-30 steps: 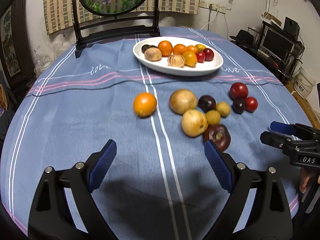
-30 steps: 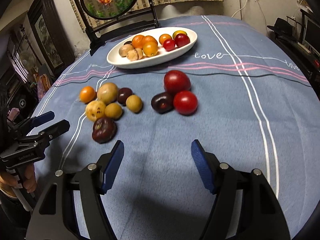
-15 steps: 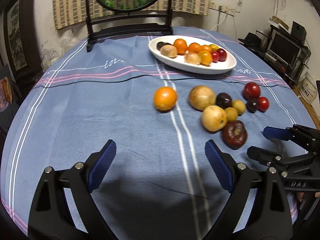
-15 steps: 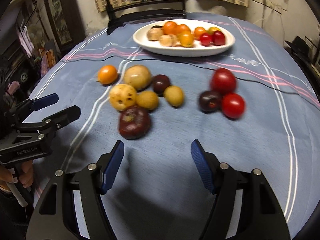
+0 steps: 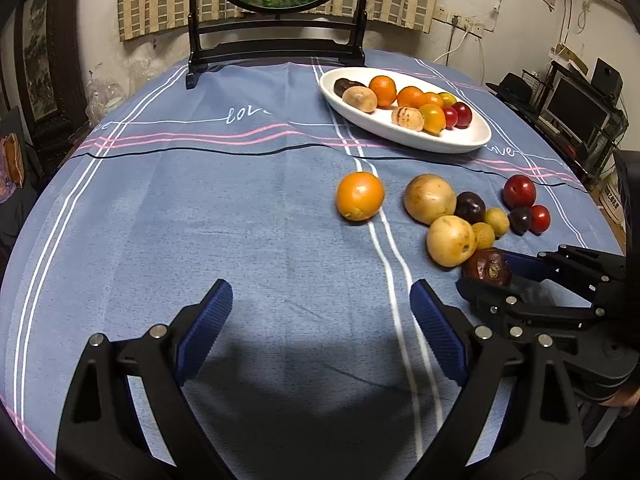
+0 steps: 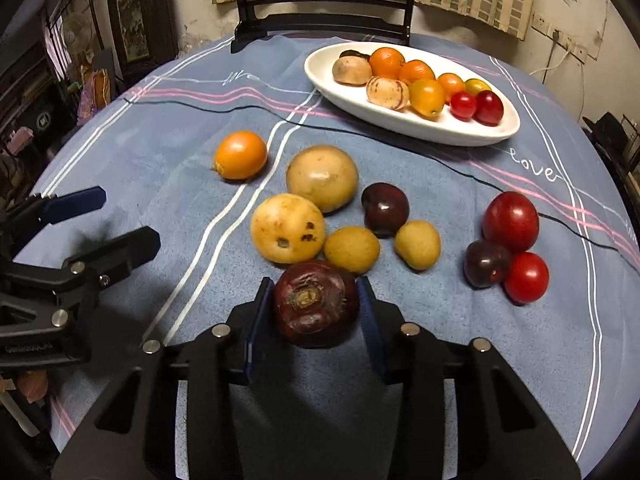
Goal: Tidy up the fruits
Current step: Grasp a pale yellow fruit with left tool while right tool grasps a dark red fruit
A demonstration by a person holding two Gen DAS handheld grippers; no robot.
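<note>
Blue striped tablecloth (image 6: 460, 360) | R gripper (image 6: 316, 308) jaws just closed, pinching wrinkled dark-maroon round fruit (image 6: 316, 304) near white oval dish (image 6: 400, 120) | L gripper (image 5: 320, 328) spread, empty | lift to dish likely next

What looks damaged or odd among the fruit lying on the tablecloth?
The dark red fruit between the right hand-held gripper's pads is wrinkled and sunken around its stem. The yellow fruit just behind it has dark pits. The rest looks sound.

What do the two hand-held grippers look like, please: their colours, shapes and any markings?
Both are matte black, angular linkage frames with silver rivets at the joints. The left gripper and right gripper each carry two flat fingers faced with ribbed dark-blue pads. Small pale lettering, too blurred to read, marks the left body. No cables show.
</note>
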